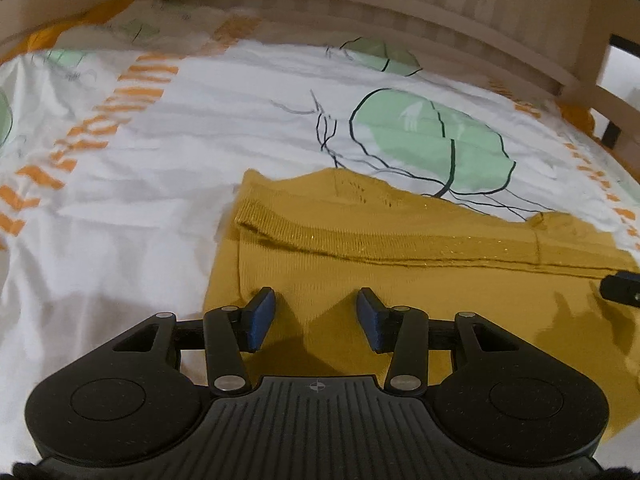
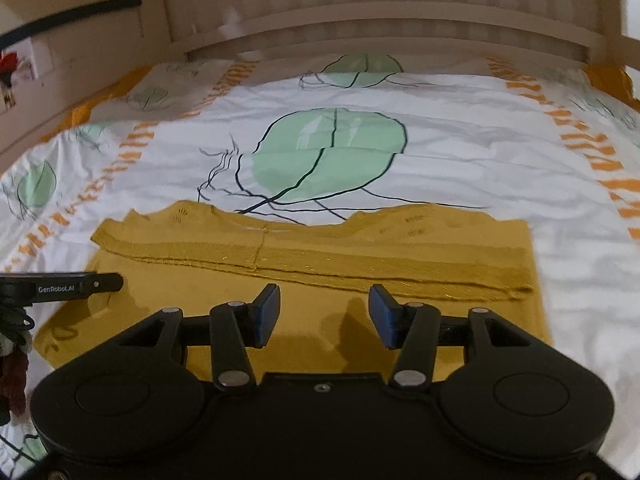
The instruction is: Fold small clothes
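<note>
A mustard-yellow knit garment (image 1: 400, 264) lies flat on the bed, with a ribbed band folded across its far part. It also shows in the right wrist view (image 2: 320, 248). My left gripper (image 1: 316, 316) is open and empty, just above the garment's left part near its left edge. My right gripper (image 2: 324, 314) is open and empty, above the garment's right part. The tip of the right gripper (image 1: 620, 286) shows at the right edge of the left wrist view. The left gripper's side (image 2: 60, 286) shows at the left of the right wrist view.
The garment lies on a white bedsheet (image 2: 460, 152) printed with green leaves and orange stripes. A wooden slatted headboard (image 2: 380, 20) runs along the far side. A wooden rail (image 1: 580, 92) stands at the far right.
</note>
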`<state>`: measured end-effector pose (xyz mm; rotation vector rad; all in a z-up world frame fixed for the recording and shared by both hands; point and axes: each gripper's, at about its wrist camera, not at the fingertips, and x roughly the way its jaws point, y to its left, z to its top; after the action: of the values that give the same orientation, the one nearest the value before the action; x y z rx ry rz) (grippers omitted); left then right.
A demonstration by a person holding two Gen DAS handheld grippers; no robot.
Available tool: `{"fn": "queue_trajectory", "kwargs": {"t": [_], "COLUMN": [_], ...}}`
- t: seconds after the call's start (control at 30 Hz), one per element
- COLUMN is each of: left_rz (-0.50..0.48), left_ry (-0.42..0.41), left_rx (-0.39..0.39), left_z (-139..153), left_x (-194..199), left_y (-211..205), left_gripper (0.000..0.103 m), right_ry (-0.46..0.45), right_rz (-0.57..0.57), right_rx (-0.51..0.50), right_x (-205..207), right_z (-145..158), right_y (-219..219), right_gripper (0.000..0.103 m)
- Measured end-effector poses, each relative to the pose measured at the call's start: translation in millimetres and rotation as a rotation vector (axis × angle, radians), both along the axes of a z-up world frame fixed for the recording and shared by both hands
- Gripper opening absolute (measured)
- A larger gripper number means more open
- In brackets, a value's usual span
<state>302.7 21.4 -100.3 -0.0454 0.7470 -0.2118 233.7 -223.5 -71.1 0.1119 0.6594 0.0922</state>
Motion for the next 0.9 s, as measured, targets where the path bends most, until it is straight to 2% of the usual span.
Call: {"fn": "queue_trajectory", "kwargs": {"t": [0.13,0.2,0.37,0.47,0.57,0.73,0.9], "left_rz": [-0.006,-0.012,-0.013,-0.012,-0.012,-0.012,-0.013], "left_ry": [-0.072,-0.111,-0.130,-0.138,-0.141,-0.136,-0.135], "left_rx": [0.016,0.026,0.011,0.042,0.069,0.052,0.054], "left_z": [-10.9,-17.8,-21.7,-22.8,-23.2,-24.4,-24.4], "left_x": [-3.2,-8.0,-8.0,-8.7,-9.0,-7.4,-6.9], "left_y": [-4.9,-7.6,-6.0,-11.1,-14.8,-11.1,-11.5], "left_gripper": [0.058,0.061,0.064,0.066,0.067,0.067,0.067], "right_ry": [0.017,0.028,0.045,0.046,0.055,0.090,0.069], "right_rz": [0.027,0.040,0.052,0.039,0.011,-0.059,-0.099], "right_rx": [-0.043,-0.066,-0.112,-0.136,-0.124,-0.082,-0.045], "right_x": [9.1,11.6,21.6,36.1,58.9,94.0,94.0], "right_z": [-7.2,-11.3,-20.8,-22.5,-20.9,-20.5,-12.3], "right_y": [13.6,19.9,33.1,38.1,38.1,26.9,17.0], "right_gripper": [0.058,0.058,0.058,0.058,0.059,0.059,0.059]}}
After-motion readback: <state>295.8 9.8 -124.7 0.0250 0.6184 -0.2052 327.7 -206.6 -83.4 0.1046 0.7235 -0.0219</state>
